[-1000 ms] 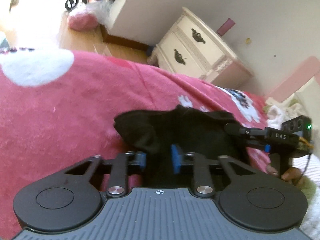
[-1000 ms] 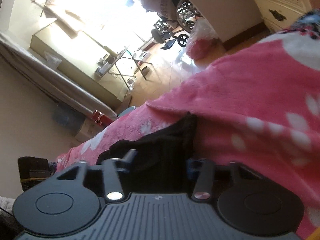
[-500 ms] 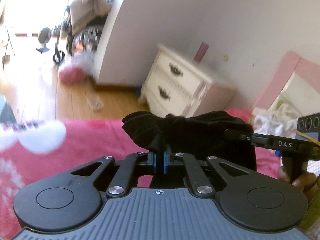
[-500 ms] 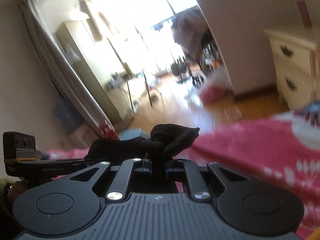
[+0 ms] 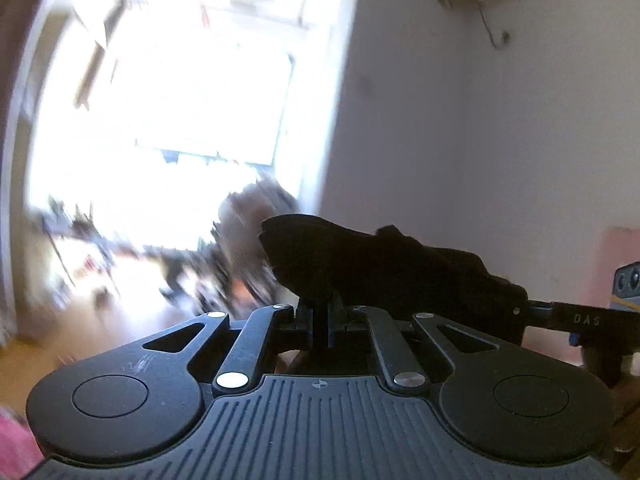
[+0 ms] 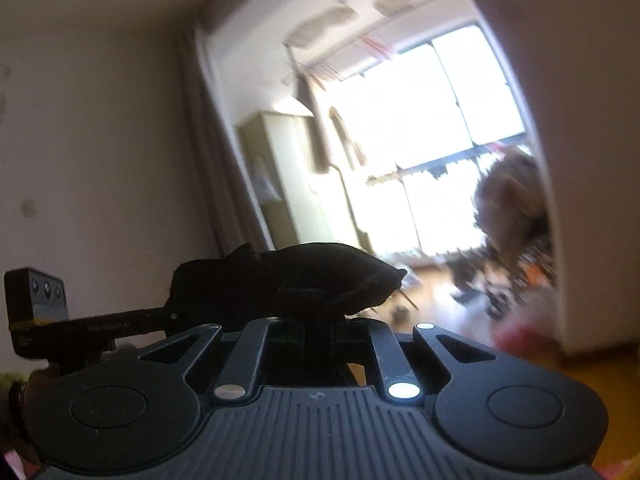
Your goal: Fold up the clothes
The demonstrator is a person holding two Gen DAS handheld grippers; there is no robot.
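While we look out level toward the bright window (image 6: 452, 136) and the white wall (image 5: 520, 140), the black garment (image 5: 384, 268) hangs stretched in the air between our two tools. Our left gripper (image 5: 322, 322) is pinched tight on one bunched edge, and our right gripper (image 6: 318, 322) is clamped on the other.
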